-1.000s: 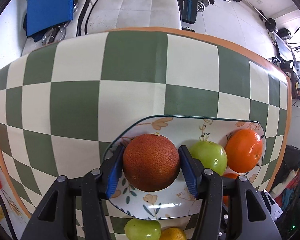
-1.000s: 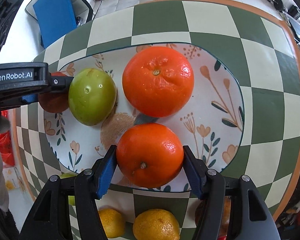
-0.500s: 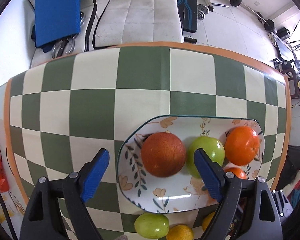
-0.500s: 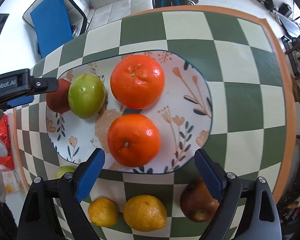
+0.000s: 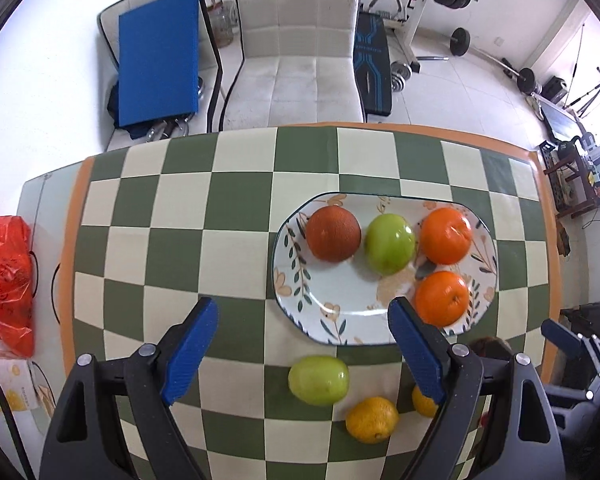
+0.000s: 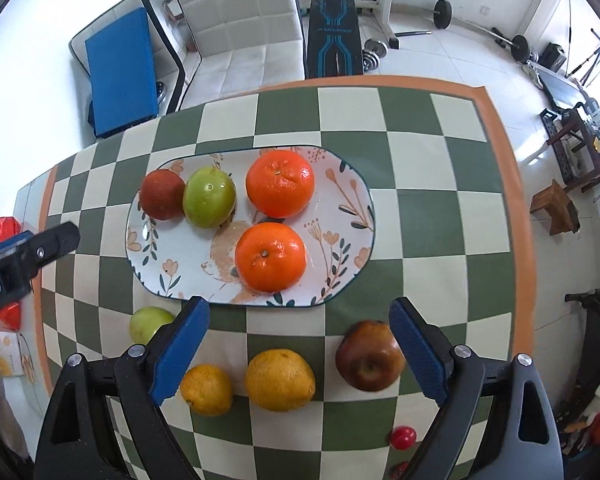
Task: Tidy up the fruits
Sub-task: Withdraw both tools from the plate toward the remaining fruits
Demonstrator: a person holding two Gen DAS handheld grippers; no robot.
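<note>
The worktop (image 6: 428, 168), checked green and cream, fills the middle of both views. On it, at centre left of the right wrist view, lies the oval flowered plate (image 6: 352, 208), the only container. It holds four fruits: a dark reddish orange (image 6: 162, 195) at its left end touching a green apple (image 6: 209, 197), then two bright oranges, one toward the far rim (image 6: 280, 183) and one toward the near rim (image 6: 270, 257).

So the sorting looks roughly half done. Still off the plate, along the lower part of that view, are a red apple (image 6: 370, 356), a large yellow citrus (image 6: 280, 380), a smaller yellow citrus (image 6: 206, 389) and a pale green fruit (image 6: 150, 323) partly behind a finger. A small red ball (image 6: 404, 437) sits lower right.

Both tools are spread wide and carry nothing: the right tool (image 6: 298, 354) hangs over the loose fruit, the left tool (image 5: 304, 354) near the plate's near rim.
</note>
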